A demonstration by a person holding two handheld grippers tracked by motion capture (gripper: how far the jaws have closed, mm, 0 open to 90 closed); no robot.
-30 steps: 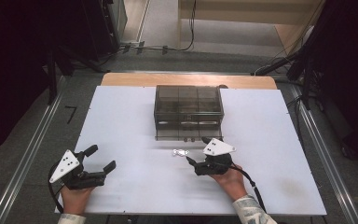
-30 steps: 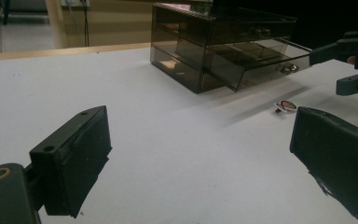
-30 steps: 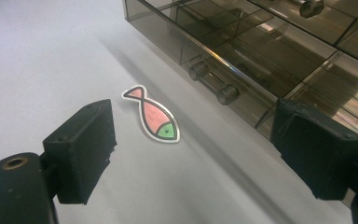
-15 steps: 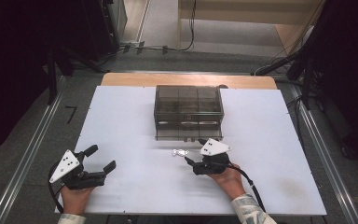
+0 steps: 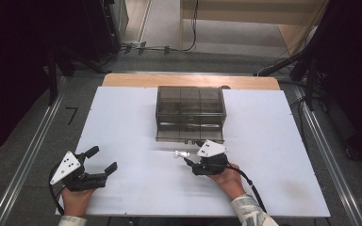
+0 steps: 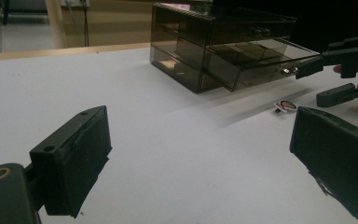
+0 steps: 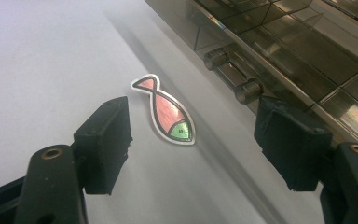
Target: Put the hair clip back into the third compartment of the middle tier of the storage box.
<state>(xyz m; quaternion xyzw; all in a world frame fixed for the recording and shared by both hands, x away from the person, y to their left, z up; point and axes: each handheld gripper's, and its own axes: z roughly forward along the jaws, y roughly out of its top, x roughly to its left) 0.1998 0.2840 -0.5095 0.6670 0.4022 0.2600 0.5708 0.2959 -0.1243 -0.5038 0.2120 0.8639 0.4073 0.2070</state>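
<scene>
White tabletop (image 5: 136,117) runs across the high view, where a person's two hands enter from the bottom edge, each holding a black gripper. At lower left the left gripper (image 5: 102,160) hangs just above the surface with its jaws spread wide and nothing between them; its own view shows the two black pads far apart at the bottom corners over bare table. Right of centre, the right gripper (image 5: 187,160) points toward the upper left of the frame, jaws also wide and unloaded. Lying flat on the table just ahead of it is a small fish-shaped tag (image 7: 165,110), pink with a green head and a silver rim; in the right gripper view it sits between and slightly beyond the two pads, touching neither. Immediately behind the fish, at centre frame, stands a smoky translucent drawer box (image 5: 190,113), its bottom drawer (image 6: 261,65) pulled part-way out toward the person, with small round knobs (image 7: 247,89) on the front. Beyond the table's far wooden edge, cables lie on a grey floor (image 5: 165,28).
</scene>
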